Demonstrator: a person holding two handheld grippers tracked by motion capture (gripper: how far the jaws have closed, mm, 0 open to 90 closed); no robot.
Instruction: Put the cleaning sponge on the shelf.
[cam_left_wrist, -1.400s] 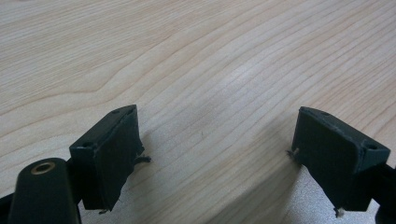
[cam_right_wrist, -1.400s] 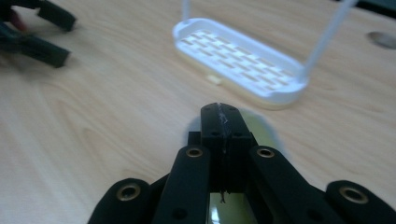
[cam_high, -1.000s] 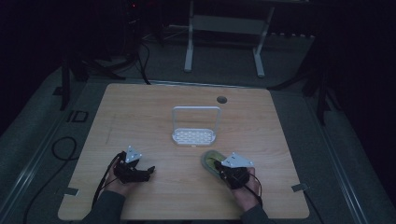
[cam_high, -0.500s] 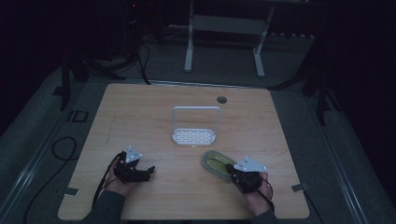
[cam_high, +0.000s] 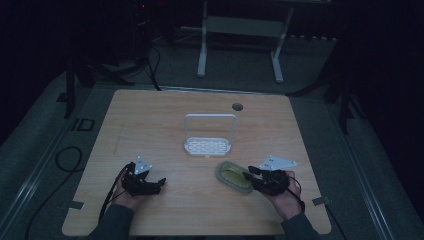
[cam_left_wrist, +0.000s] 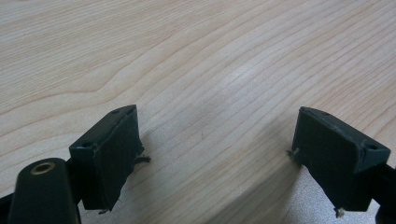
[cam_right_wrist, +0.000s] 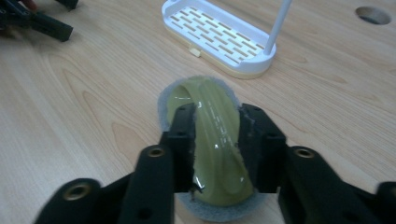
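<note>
An olive-green oval scrubber (cam_high: 231, 175) with a grey felt base and an arched handle lies on the wooden table (cam_high: 150, 120), right of centre and near the front. My right gripper (cam_high: 250, 176) comes at it from the right. In the right gripper view the scrubber (cam_right_wrist: 208, 100) has its handle clamped between both jaws of the right gripper (cam_right_wrist: 215, 135). My left gripper (cam_high: 159, 183) rests low at the front left. Its jaws stand wide apart over bare wood, with nothing between them, as the left gripper (cam_left_wrist: 217, 154) view shows.
A white slotted rack (cam_high: 207, 145) with a tall wire hoop stands just behind the scrubber, at the table's centre; it is also in the right gripper view as the rack (cam_right_wrist: 219, 39). A round cable hole (cam_high: 237, 106) lies at the back. Dark floor and cables surround the table.
The right hand and gripper have shifted to the right and a little nearer the front edge, and the scrubber has slid slightly with them. The left gripper has stayed put.
</note>
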